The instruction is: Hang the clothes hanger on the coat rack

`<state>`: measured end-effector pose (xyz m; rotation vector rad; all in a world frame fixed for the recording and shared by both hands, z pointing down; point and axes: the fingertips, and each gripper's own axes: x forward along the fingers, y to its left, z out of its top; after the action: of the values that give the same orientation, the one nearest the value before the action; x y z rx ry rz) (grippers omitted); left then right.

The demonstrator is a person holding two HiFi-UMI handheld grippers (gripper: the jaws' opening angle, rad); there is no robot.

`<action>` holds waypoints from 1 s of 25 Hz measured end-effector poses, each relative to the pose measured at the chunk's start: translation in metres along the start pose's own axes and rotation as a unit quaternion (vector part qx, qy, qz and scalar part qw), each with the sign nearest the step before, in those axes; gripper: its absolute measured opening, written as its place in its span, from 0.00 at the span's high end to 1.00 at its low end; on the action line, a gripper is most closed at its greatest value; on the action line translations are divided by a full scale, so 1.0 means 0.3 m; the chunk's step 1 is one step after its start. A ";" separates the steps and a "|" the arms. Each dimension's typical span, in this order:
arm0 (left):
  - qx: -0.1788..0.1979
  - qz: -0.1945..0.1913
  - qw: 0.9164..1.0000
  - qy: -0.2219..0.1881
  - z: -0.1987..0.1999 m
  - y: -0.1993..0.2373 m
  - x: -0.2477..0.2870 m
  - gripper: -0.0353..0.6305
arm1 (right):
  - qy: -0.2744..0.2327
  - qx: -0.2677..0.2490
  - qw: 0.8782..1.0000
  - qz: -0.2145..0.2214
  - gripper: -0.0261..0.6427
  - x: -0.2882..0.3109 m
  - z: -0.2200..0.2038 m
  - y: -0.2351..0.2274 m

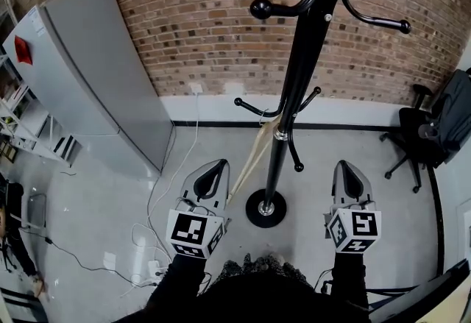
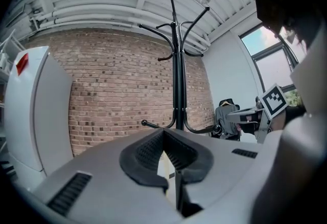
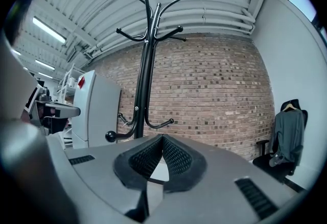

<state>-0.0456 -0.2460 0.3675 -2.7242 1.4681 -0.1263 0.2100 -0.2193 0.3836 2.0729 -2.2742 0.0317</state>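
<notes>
The wooden clothes hanger (image 1: 254,152) seems to hang already from a low peg of the coat rack (image 1: 294,86), slanting toward 7 o'clock just beside the left tool (image 1: 215,165). That tool and the right tool (image 1: 344,165) both have their jaws together and empty (little seems left). The floor (image 1: 110,196) is grey, with a brick wall (image 1: 206,20) at 12 o'clock, a grey cabinet (image 1: 88,71) at 10 and an office chair (image 1: 423,130) at 3.

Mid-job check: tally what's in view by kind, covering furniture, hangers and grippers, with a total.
Coat rack: 1
Wooden hanger: 1
Grippers: 2, left gripper and right gripper
Office chair: 1
Grey cabinet: 1
Total: 6
</notes>
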 end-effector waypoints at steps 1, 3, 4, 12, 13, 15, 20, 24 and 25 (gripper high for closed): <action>-0.001 0.003 1.000 0.001 -0.006 -0.001 0.000 0.94 | 0.001 -0.003 1.000 -0.002 0.95 -0.001 0.002 0.001; 0.000 0.008 1.000 0.004 -0.013 0.000 0.004 0.94 | 0.000 -0.004 1.000 -0.003 0.95 -0.002 0.007 0.003; 0.000 0.010 1.000 0.004 -0.014 0.002 0.007 0.94 | -0.001 -0.004 1.000 -0.003 0.95 -0.002 0.010 0.004; 0.003 0.018 1.000 0.011 -0.031 0.006 0.030 0.94 | -0.010 0.000 1.000 -0.008 0.95 -0.005 0.041 -0.001; 0.003 0.018 1.000 0.013 -0.035 0.009 0.034 0.94 | -0.011 0.001 1.000 -0.007 0.95 -0.004 0.043 0.001; 0.004 0.020 1.000 0.015 -0.042 0.017 0.040 0.94 | -0.011 -0.003 1.000 -0.006 0.95 -0.001 0.045 0.007; 0.007 0.025 0.999 0.026 -0.065 0.031 0.051 0.94 | -0.009 -0.018 1.000 -0.006 0.95 0.016 0.051 0.015; 0.010 0.023 0.999 0.033 -0.078 0.027 0.055 0.94 | -0.008 -0.023 1.000 -0.008 0.95 0.024 0.054 0.012; 0.010 0.023 0.999 0.034 -0.079 0.028 0.056 0.94 | -0.007 -0.026 1.000 -0.010 0.95 0.024 0.053 0.009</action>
<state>-0.0456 -0.2646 0.3913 -2.6930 1.5379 -0.2313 0.2062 -0.2272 0.3682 2.0775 -2.2362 -0.0426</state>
